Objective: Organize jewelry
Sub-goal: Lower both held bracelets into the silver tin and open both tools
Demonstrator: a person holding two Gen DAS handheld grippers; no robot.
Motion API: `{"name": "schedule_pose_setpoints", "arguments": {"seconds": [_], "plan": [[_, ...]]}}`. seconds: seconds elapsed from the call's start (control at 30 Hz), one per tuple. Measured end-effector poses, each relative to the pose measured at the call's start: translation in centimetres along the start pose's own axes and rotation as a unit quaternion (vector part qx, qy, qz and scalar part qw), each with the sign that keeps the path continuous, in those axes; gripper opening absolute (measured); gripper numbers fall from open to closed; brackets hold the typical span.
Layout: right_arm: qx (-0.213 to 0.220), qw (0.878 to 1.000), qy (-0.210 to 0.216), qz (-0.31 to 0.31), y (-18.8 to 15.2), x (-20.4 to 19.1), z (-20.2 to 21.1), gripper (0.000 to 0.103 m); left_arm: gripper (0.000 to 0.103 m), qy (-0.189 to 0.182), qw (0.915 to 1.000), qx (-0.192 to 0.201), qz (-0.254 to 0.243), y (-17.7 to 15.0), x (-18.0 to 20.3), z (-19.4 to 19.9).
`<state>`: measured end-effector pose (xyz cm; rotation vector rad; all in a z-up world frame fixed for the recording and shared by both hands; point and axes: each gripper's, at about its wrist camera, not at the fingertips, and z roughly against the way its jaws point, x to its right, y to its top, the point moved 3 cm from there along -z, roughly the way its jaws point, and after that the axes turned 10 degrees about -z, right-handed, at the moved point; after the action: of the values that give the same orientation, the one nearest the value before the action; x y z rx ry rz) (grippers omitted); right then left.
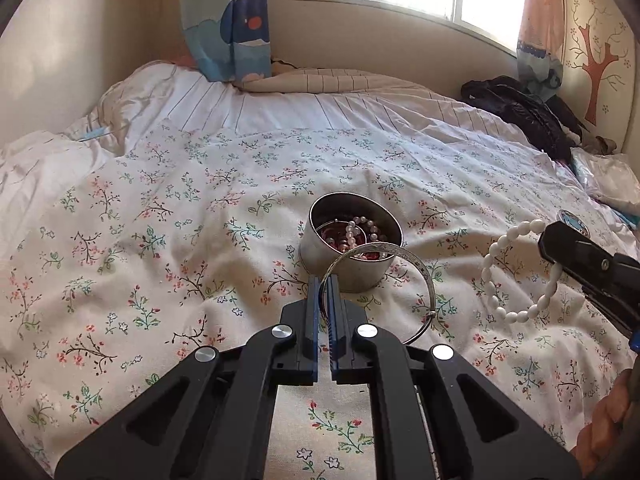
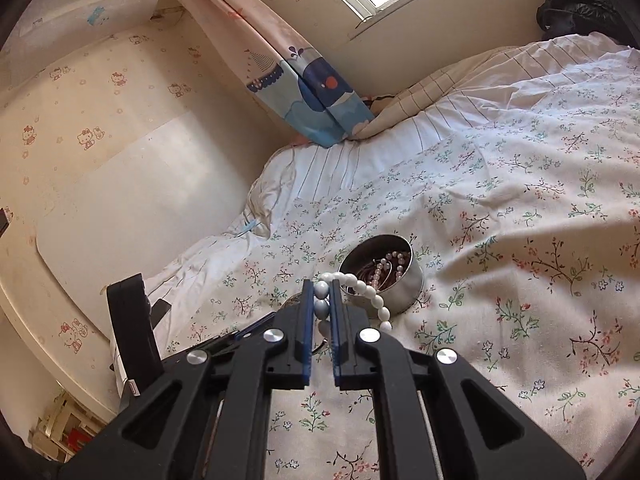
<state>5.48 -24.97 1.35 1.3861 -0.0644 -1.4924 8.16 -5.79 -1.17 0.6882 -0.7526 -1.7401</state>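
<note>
My left gripper [image 1: 324, 280] is shut on a thin silver bangle [image 1: 433, 292], which stands out to the right of the pads, just in front of a round metal tin [image 1: 320, 248]. The tin sits on the floral quilt and holds pink and red beaded jewelry. At the right edge of the left wrist view, my right gripper [image 1: 548, 240] hangs above the quilt with a white bead bracelet [image 1: 489, 258] dangling from it. In the right wrist view, my right gripper [image 2: 322, 286] pinches two beads of that bracelet [image 2: 374, 294], with the tin [image 2: 408, 288] just beyond.
A floral quilt [image 1: 160, 240] covers the whole bed. A round lid [image 1: 572, 220] lies behind the right gripper. A black jacket [image 1: 532, 116] is heaped at the far right corner. Curtains [image 1: 228, 20] hang at the window, with walls on the left. An orange-gloved hand [image 1: 600, 432] is at the lower right.
</note>
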Motion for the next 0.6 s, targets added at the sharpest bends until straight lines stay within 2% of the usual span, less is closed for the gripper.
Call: {"name": "schedule_pose_setpoints", "arguments": {"seconds": [0.6], "plan": [[0.018,1.000,0.019,0.014,1.9,-0.6,-1.5,0.008,0.004,0.006,0.9997,0.020,0.008,1.7,-0.5,-0.8]]}}
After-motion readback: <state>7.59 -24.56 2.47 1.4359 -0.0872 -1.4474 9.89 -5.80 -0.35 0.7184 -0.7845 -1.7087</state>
